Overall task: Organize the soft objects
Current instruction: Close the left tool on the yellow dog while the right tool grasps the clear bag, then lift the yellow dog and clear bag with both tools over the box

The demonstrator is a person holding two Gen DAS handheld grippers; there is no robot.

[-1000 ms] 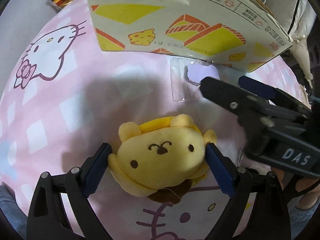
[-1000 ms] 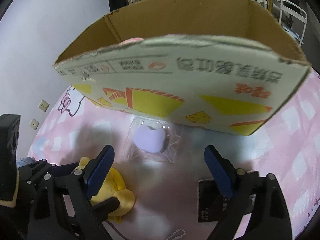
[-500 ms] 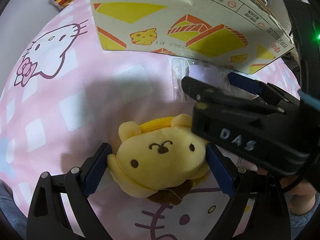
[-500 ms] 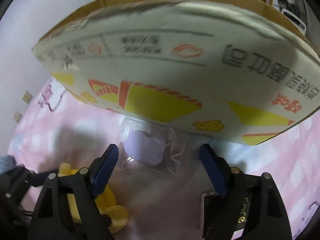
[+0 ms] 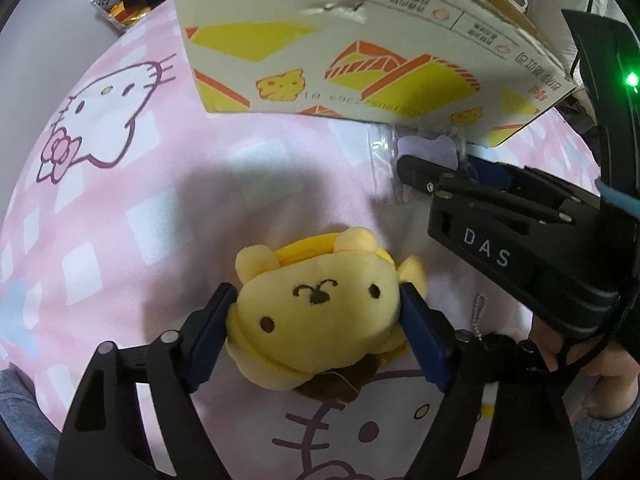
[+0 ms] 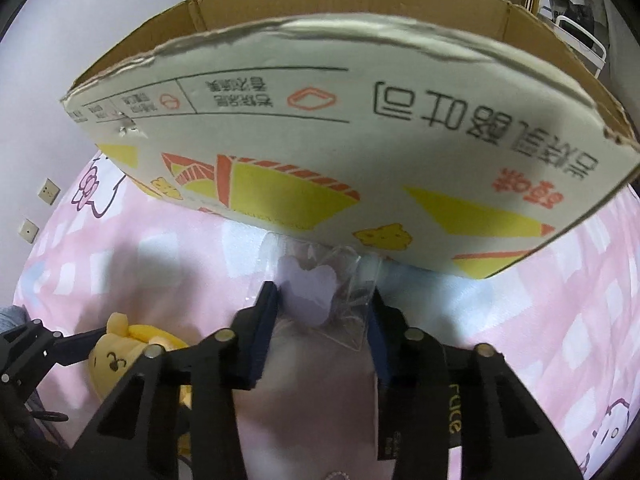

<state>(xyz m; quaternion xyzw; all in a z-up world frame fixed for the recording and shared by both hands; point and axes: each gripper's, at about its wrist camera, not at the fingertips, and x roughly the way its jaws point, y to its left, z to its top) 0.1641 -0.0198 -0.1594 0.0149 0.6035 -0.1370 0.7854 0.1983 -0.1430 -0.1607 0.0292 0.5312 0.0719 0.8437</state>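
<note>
A yellow dog plush (image 5: 320,308) lies on the pink Hello Kitty bedspread (image 5: 120,208). My left gripper (image 5: 316,304) is shut on it, pads pressing both sides of its head. It also shows in the right wrist view (image 6: 120,356). A purple soft piece in a clear plastic bag (image 6: 310,294) lies at the foot of the cardboard box (image 6: 360,140). My right gripper (image 6: 324,304) is shut on the bag, pads at both its sides. In the left wrist view the bag (image 5: 424,152) is partly hidden behind the right gripper.
The open cardboard box (image 5: 360,52) with yellow and orange print stands just beyond both grippers, its near wall leaning over the bag. A snack packet (image 5: 116,4) lies far left off the bed. Wall sockets (image 6: 48,192) show at the left.
Both grippers have closed: the left on the yellow plush, the right on the bagged purple piece after moving forward to it.
</note>
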